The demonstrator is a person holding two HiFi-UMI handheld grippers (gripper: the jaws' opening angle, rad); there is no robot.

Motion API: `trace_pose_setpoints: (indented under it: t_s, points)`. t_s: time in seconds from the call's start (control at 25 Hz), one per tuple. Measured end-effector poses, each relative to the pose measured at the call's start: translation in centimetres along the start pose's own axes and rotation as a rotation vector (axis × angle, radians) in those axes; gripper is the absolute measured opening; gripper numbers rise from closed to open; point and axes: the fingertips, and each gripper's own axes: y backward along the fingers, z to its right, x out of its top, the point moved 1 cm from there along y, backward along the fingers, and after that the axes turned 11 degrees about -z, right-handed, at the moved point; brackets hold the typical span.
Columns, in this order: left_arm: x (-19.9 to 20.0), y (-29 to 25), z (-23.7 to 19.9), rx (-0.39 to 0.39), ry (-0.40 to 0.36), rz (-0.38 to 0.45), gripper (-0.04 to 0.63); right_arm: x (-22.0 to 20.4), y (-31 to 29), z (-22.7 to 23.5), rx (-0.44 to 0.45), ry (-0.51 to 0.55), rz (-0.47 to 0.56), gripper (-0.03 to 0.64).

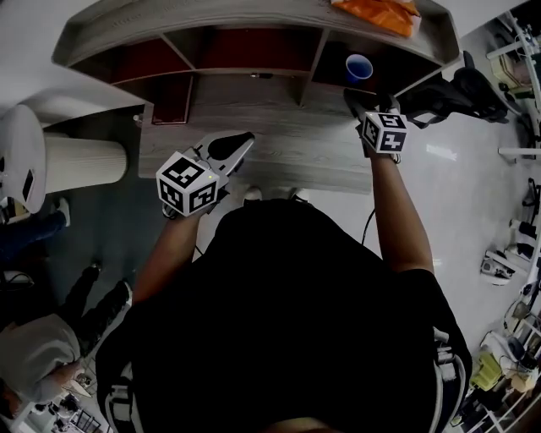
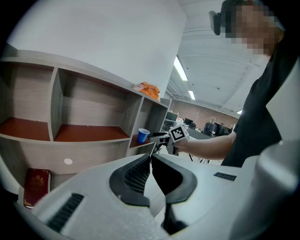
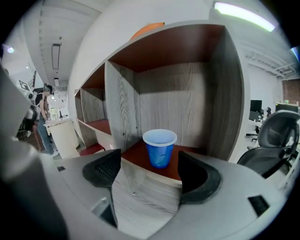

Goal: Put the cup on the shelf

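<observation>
A blue cup (image 1: 358,68) stands upright on the red floor of the right-hand compartment of the wooden shelf (image 1: 254,84). My right gripper (image 1: 372,102) sits just in front of that compartment. In the right gripper view its jaws are open and empty, and the cup (image 3: 160,147) stands a little beyond them and apart from them. My left gripper (image 1: 243,141) hovers over the desk surface left of centre, shut with nothing in it. The left gripper view shows its jaws touching, and the cup (image 2: 143,135) and the right gripper (image 2: 158,137) far off.
An orange object (image 1: 380,13) lies on the shelf top above the cup. A red book (image 1: 173,100) stands in the lower left bay. A black office chair (image 1: 456,89) is at the right, a white round stand (image 1: 51,156) at the left, where a person (image 1: 42,355) stands.
</observation>
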Motion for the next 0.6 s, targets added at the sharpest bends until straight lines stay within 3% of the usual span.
trace_pose_setpoints:
  t_s: [0.6]
  points:
    - [-0.4, 0.9, 1.3, -0.071, -0.061, -0.013, 0.025, -0.9, 5.3, -3.3, 0.057, -0.056, 0.038, 0.364]
